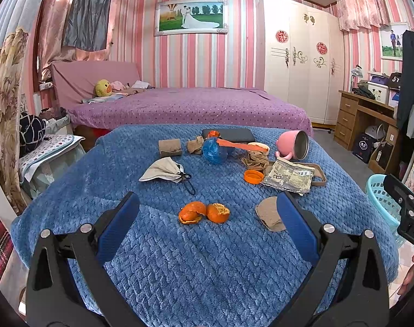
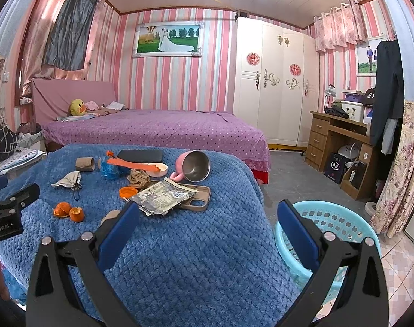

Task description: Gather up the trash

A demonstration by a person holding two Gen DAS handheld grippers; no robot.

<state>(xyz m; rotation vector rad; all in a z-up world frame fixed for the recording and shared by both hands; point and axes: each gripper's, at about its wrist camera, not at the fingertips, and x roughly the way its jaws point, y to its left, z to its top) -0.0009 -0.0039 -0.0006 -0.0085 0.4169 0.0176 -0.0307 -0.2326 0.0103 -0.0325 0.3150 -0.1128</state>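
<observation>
Trash everywhere on the blue-blanketed surface [image 1: 207,259], and nothing looks picked up yet, so I'd call this the approach to a first grab. Left hand-held gripper [image 1: 207,209] is spread wide and empty, hovering low, with the orange peel [image 1: 204,212] lying on the blanket right between its blue fingers [image 1: 117,229] in view, just ahead of the tips. Easy first target: dip, close on the peel. Right hand-held gripper [image 2: 207,218] is spread and empty too, aimed at the surface's right edge, with the turquoise basket [image 2: 340,218] on the floor just beside. Crumpled wrapper [image 2: 163,196] and face mask [image 1: 163,170] wait farther back.
</observation>
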